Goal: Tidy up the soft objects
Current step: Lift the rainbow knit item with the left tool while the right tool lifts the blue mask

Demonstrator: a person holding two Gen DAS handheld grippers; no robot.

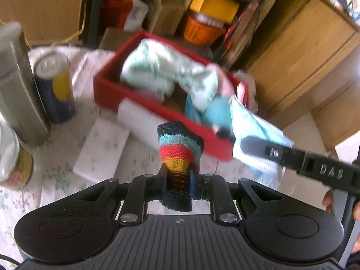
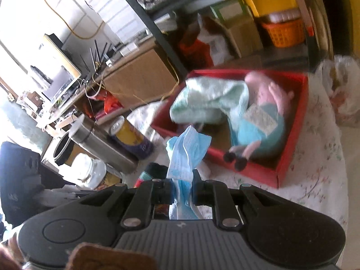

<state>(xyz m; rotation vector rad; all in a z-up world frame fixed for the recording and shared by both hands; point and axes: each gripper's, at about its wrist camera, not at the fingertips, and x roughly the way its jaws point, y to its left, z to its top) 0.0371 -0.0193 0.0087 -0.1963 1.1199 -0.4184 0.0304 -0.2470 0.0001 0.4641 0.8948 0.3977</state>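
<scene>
Bench [image 1: 94,148] under floral cloth, carrying red box [image 1: 108,90], can [image 1: 56,85] and flask [image 1: 18,85]; cluttered shelving [image 1: 202,11] behind. Left gripper [image 1: 178,177] clamps striped sock [image 1: 180,148]; right gripper [image 2: 183,189] clamps blue face mask [image 2: 184,153].

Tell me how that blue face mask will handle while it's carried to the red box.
Probably floppy: the face mask crumples and folds in the shut right claw. Likely very light, being thin pleated fabric. It may snag on the red box wall.
</scene>
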